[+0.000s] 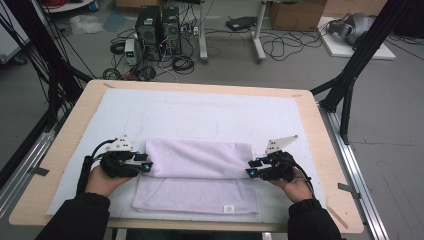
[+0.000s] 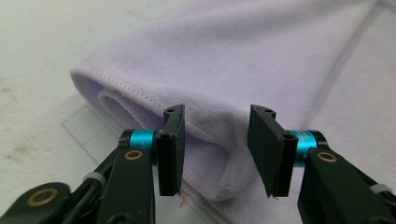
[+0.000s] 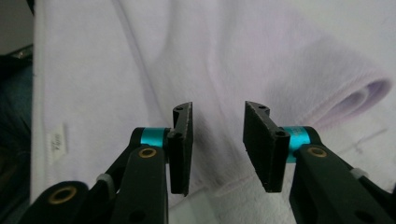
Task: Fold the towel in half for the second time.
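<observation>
Both grippers flank the folded lavender towel lying mid-mat near the person, its long axis left to right. Left gripper sits at its left end, right gripper at its right; each stands open, jaws clear of the cloth.

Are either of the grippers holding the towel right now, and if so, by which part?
Nothing is held. The left gripper and right gripper both stand open over the folded edge of the lilac towel, one at each end, pads clear of the cloth.
</observation>
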A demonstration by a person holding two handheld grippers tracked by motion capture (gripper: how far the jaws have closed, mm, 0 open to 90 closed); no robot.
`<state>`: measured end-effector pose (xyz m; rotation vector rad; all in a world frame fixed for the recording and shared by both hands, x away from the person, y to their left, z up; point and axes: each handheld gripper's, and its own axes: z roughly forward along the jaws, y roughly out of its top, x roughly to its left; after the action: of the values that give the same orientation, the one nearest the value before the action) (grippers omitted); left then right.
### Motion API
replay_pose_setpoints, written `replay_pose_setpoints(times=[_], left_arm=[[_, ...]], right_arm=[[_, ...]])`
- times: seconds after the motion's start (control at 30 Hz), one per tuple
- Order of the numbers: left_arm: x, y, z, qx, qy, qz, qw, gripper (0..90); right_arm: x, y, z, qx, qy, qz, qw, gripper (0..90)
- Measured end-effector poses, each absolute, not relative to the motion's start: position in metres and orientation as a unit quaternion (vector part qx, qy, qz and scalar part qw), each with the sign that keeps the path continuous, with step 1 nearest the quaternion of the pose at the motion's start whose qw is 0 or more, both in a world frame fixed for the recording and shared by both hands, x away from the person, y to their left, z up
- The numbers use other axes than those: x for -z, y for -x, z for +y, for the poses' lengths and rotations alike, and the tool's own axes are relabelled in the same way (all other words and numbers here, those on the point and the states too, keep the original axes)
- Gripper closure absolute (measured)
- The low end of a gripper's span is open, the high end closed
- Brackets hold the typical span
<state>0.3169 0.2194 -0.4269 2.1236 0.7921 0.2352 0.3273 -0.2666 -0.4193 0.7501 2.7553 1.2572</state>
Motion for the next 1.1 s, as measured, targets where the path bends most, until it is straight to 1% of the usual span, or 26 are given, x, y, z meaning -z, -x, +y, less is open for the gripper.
replay_pose_setpoints(times=[0.03,0.07,0.1,0.2,0.23,0.4,0.5,0.6,0.7,0.73,0.8,0.87,0.93,0.97,1.1], left_arm=[[0.431,-0.318,0.218,-0.089,-0.853,0.311,0.41,62.2],[0.434,-0.319,0.217,-0.084,-0.859,0.31,0.398,71.2],[0.437,-0.32,0.217,-0.082,-0.859,0.314,0.395,78.0],[0.435,-0.318,0.224,-0.078,-0.854,0.315,0.406,86.7],[0.433,-0.316,0.228,-0.081,-0.854,0.316,0.405,87.6],[0.426,-0.306,0.246,-0.094,-0.847,0.322,0.412,89.2],[0.425,-0.308,0.245,-0.086,-0.846,0.32,0.418,84.1],[0.428,-0.314,0.235,-0.073,-0.846,0.313,0.426,78.6],[0.432,-0.318,0.22,-0.062,-0.855,0.3,0.418,72.6],[0.432,-0.318,0.217,-0.059,-0.857,0.297,0.417,72.4],[0.436,-0.319,0.212,-0.068,-0.864,0.292,0.403,72.6],[0.437,-0.318,0.21,-0.072,-0.868,0.291,0.396,76.0],[0.436,-0.316,0.208,-0.078,-0.869,0.291,0.393,83.6],[0.435,-0.315,0.209,-0.082,-0.869,0.293,0.392,85.5],[0.429,-0.308,0.218,-0.098,-0.858,0.302,0.404,86.7]], right_arm=[[0.422,-0.328,-0.265,-0.396,-0.242,0.886,0.008,62.5],[0.425,-0.329,-0.263,-0.39,-0.239,0.889,0.009,62.5],[0.427,-0.33,-0.261,-0.384,-0.24,0.892,0.007,62.9],[0.429,-0.331,-0.259,-0.377,-0.237,0.896,0.006,64.5],[0.429,-0.331,-0.26,-0.375,-0.238,0.896,0.005,64.9],[0.429,-0.328,-0.26,-0.368,-0.236,0.899,0.009,71.3],[0.426,-0.327,-0.26,-0.376,-0.236,0.896,0.015,72.4],[0.426,-0.328,-0.259,-0.381,-0.237,0.894,0.015,70.0],[0.428,-0.329,-0.257,-0.381,-0.231,0.895,0.014,68.3],[0.428,-0.329,-0.257,-0.381,-0.232,0.895,0.015,68.3],[0.429,-0.33,-0.256,-0.383,-0.23,0.894,0.014,67.5],[0.43,-0.33,-0.255,-0.381,-0.23,0.896,0.015,67.4],[0.43,-0.33,-0.255,-0.381,-0.229,0.896,0.016,66.8],[0.431,-0.33,-0.254,-0.379,-0.229,0.896,0.015,66.8],[0.431,-0.33,-0.254,-0.379,-0.23,0.896,0.016,66.7]])
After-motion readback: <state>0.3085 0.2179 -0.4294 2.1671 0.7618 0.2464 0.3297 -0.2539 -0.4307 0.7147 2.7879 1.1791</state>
